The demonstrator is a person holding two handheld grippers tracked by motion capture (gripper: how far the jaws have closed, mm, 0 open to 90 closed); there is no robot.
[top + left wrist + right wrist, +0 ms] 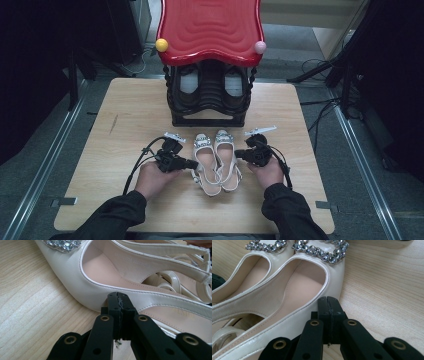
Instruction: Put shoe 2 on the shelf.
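High view: pair of white shoes [216,161] on wooden table [125,120], toes toward black rack [209,100] w/ red top.
L gripper [192,163] & R gripper [239,154] flank the pair, jaws closed tight on nothing, tips at shoe sides.

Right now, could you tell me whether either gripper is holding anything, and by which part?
Nothing is held: the left gripper and right gripper are shut and empty, tips against the cream slingback shoes.

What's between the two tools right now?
The pair of white shoes, side by side on the table. In the high view the left tool is at one outer side, the right tool at the other, both shut.
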